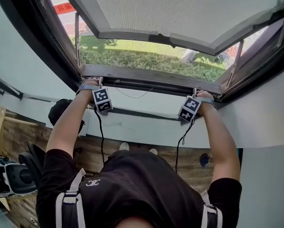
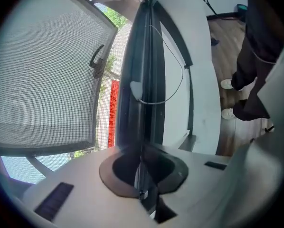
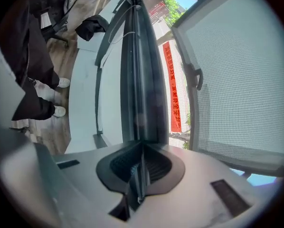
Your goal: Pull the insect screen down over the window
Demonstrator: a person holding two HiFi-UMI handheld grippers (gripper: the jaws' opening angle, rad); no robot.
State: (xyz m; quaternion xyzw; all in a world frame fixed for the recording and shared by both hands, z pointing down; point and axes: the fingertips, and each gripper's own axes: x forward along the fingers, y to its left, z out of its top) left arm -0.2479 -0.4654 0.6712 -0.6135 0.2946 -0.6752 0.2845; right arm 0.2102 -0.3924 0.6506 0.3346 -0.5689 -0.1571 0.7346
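Note:
A dark pull bar (image 1: 146,75) runs along the bottom of the window opening, just above the white sill (image 1: 142,101). My left gripper (image 1: 91,83) holds the bar's left end and my right gripper (image 1: 197,94) its right end. In the left gripper view the bar (image 2: 142,80) runs straight out from between the jaws, and my left gripper (image 2: 142,175) is shut on it. The right gripper view shows the same bar (image 3: 139,80) with my right gripper (image 3: 139,175) shut on it. A mesh-covered framed panel (image 1: 180,8) tilts outward above. A thin white cord (image 2: 173,91) hangs beside the bar.
Green bushes (image 1: 146,61) and a red banner (image 1: 65,7) lie outside. Metal stays (image 1: 235,63) brace the panel at both sides. A black bag (image 1: 61,109) rests on the left ledge. A grey machine (image 1: 9,177) stands on the wooden floor (image 1: 92,156) at lower left.

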